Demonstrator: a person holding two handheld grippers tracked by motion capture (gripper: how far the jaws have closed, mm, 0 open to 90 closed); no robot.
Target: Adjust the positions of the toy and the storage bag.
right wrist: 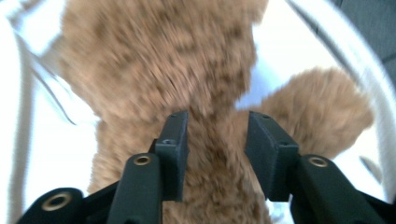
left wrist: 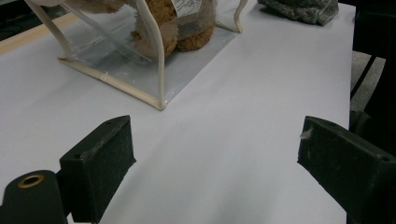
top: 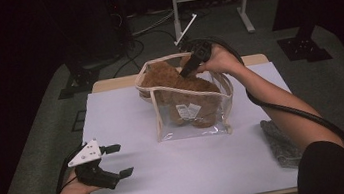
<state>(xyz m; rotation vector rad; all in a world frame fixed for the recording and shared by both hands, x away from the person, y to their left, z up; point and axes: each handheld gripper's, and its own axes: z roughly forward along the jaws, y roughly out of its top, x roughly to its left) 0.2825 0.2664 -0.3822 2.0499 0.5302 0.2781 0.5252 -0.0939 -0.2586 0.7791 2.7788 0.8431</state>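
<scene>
grey cloth point(top: 279, 142) beside clear bag point(top: 191, 124)

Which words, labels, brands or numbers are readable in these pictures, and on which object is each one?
No text can be read.
White sewn-in tags on the brown plush toy inside the clear bag: they carry print, too small and blurred to read.
The same tags in the left gripper view: faint lines, unreadable.

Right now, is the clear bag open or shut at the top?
Open: the clear bag's rim gapes wide, and the right gripper reaches in to the plush toy.
</scene>
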